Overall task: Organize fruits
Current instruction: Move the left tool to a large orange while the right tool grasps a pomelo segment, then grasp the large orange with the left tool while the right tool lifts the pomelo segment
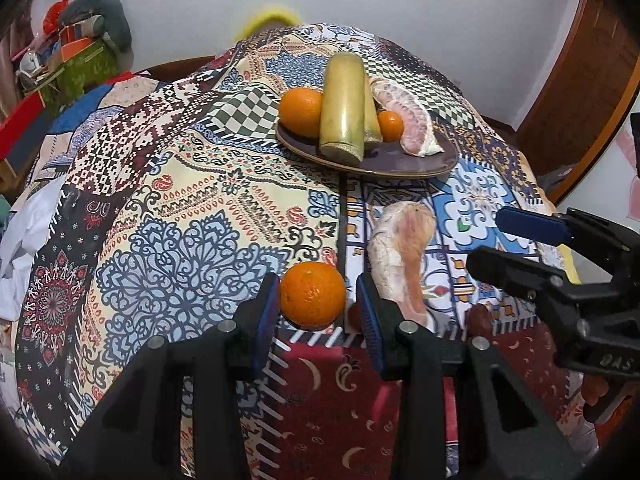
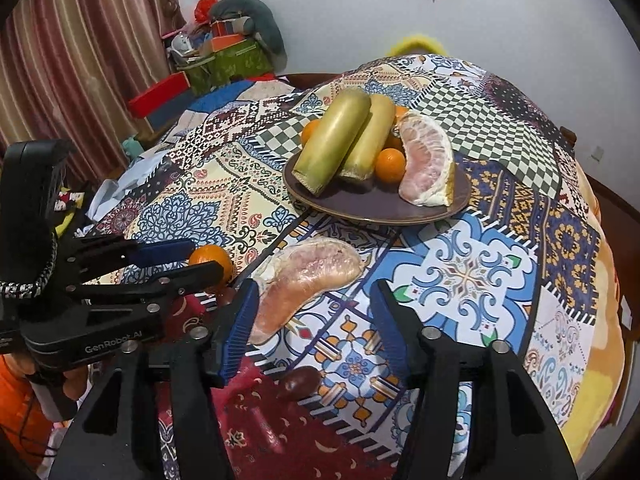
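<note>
A round, dimpled orange (image 1: 312, 295) sits between the spread left tongs (image 1: 318, 308), untouched; the right tongs (image 2: 316, 328) gape wide beside a pale-pink peeled pomelo wedge (image 2: 306, 280).

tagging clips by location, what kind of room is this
Most likely a lived-in home room, perhaps a dining area: a table under a patchwork tablecloth, striped curtains, and household clutter piled in the corner. A plate holds fruit.

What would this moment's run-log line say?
left gripper: open, straddling loose orange | right gripper: open, beside loose pomelo wedge | plate: partly filled
</note>
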A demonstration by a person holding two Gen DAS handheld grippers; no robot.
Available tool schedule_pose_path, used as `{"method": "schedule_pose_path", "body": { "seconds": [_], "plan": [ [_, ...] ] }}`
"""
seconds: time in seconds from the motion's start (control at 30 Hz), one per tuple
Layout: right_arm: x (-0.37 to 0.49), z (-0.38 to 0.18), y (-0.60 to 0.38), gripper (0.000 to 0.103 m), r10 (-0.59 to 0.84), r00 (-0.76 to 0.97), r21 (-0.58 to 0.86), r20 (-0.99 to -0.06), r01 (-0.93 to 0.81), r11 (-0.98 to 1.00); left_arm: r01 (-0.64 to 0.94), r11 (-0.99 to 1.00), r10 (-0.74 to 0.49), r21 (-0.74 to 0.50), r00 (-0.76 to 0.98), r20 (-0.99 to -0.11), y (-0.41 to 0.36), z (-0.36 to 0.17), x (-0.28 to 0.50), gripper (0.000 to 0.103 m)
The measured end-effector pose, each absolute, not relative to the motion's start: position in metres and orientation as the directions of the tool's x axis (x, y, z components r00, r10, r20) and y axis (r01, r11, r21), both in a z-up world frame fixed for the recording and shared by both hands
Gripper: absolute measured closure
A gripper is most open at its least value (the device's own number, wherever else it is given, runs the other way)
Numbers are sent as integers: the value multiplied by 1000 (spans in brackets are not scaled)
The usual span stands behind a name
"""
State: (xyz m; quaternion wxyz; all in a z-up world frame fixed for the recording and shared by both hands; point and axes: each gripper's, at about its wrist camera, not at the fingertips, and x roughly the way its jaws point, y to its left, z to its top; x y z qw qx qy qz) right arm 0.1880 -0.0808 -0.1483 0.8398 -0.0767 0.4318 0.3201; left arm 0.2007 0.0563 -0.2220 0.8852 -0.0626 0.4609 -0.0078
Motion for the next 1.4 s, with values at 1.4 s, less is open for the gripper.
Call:
{"method": "schedule_pose_path", "body": {
  "seconds": [1.4],
  "plan": [
    [209, -165, -92, 46, 392, 399, 103, -829, -579, 808, -90, 982, -81, -169, 606, -791, 73, -214, 181, 68]
  ]
}}
